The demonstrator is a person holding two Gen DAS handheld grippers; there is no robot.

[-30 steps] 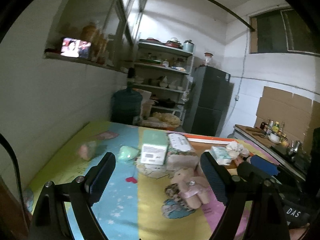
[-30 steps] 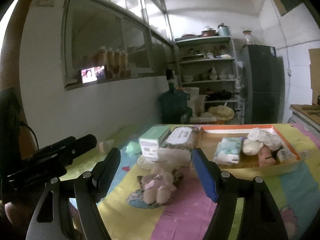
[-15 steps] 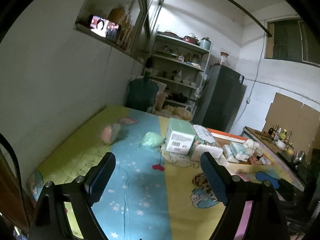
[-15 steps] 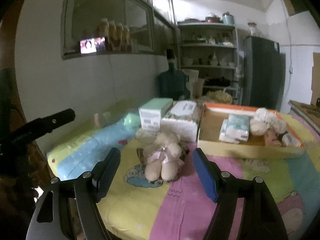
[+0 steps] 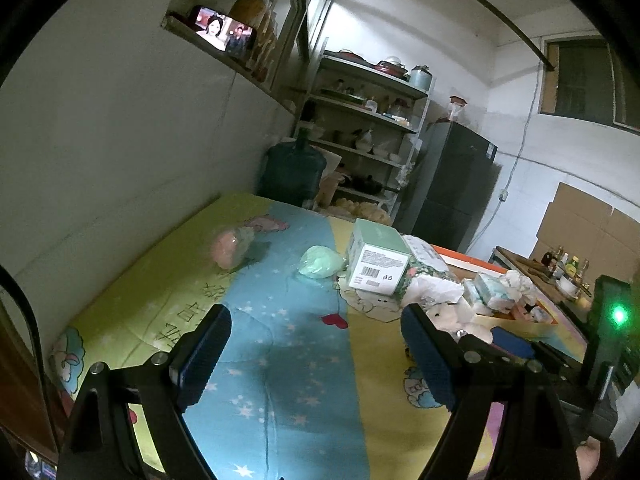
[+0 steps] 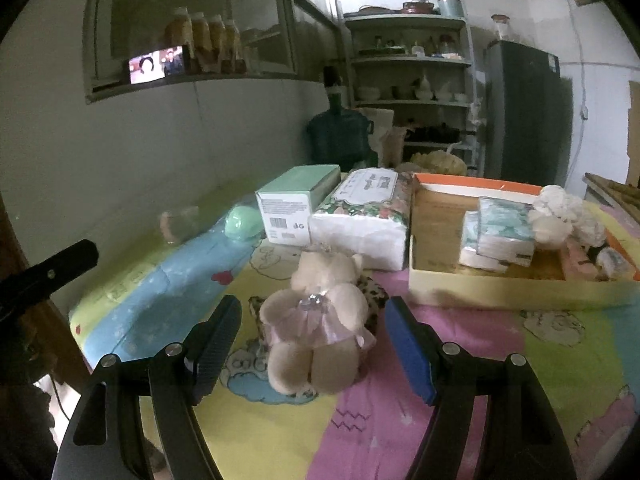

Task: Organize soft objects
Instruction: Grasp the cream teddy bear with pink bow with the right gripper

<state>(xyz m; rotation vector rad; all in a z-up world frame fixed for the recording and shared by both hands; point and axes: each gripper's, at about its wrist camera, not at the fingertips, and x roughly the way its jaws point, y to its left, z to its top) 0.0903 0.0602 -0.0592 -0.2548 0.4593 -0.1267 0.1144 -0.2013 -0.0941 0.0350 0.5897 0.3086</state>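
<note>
Colourful cartoon-print cloth point(image 5: 304, 344) covers the table under both tongs, with a grey wall on the left side, shelves point(image 6: 408, 60) and a dark fridge point(image 6: 524, 112) far ahead. Beyond the right tongs' right finger sits a cardboard tray point(image 6: 500, 288) with an orange rim, holding tissue packs point(image 6: 500, 232) and a white fluffy toy point(image 6: 560, 216). Ahead of the gap between the fingers stand a white tissue bag point(image 6: 364, 224) and a mint box point(image 6: 296, 208), touching side by side. A green pouch point(image 5: 320, 262) and a pink pouch point(image 5: 230, 246) lie well ahead of the left tongs.

Right tongs point(image 6: 312, 344) are spread wide with the teddy bear point(image 6: 316, 320) lying between the fingers, neither pad visibly touching it. Left tongs point(image 5: 316, 356) gape wide over bare cloth, holding nothing.
</note>
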